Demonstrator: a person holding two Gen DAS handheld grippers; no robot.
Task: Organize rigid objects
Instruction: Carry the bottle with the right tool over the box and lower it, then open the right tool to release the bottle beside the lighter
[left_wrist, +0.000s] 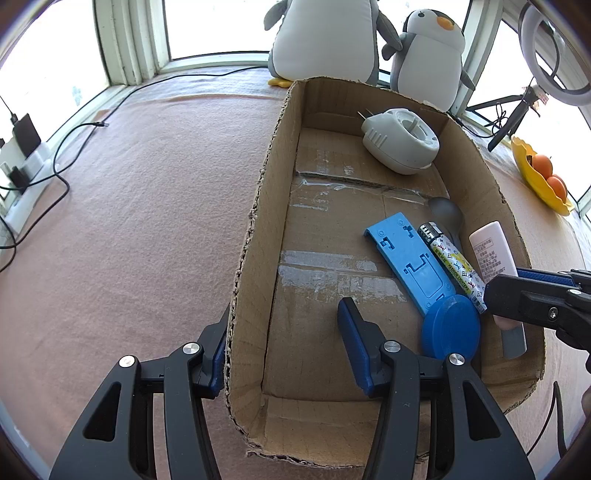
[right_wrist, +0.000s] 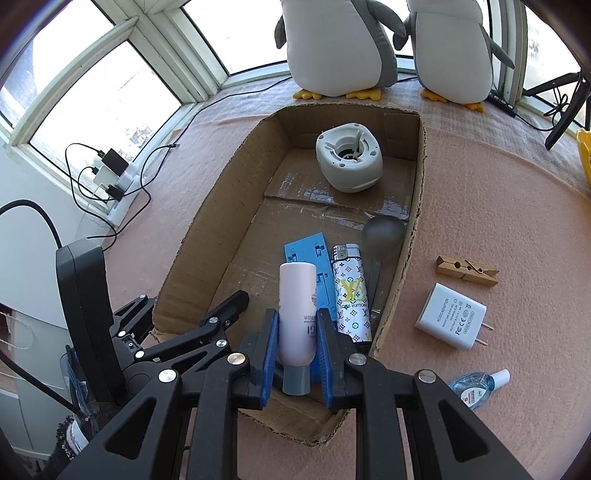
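Observation:
A cardboard box (left_wrist: 258, 206) (right_wrist: 207, 236) holds a white plug-in device (left_wrist: 400, 142) (right_wrist: 349, 157), a blue plastic bracket (left_wrist: 410, 262), a patterned lighter (left_wrist: 452, 266) (right_wrist: 351, 291), a grey spoon (left_wrist: 445, 212) (right_wrist: 384, 232) and a blue round lid (left_wrist: 450, 326). My right gripper (right_wrist: 297, 332) is shut on a pale pink tube (right_wrist: 297, 306) (left_wrist: 493, 254) with a grey cap, held over the box's near right end. My left gripper (left_wrist: 284, 314) straddles the box's left wall, one finger outside and one inside. It is open, and the inner pad stands clear of the wall.
On the pink cloth right of the box lie a wooden clothespin (right_wrist: 467, 271), a white charger (right_wrist: 450, 315) and a small clear bottle (right_wrist: 476, 387). Two plush penguins (right_wrist: 336, 44) stand behind the box. A yellow bowl of oranges (left_wrist: 539, 177) is at far right; a power strip and cables (right_wrist: 114, 173) at left.

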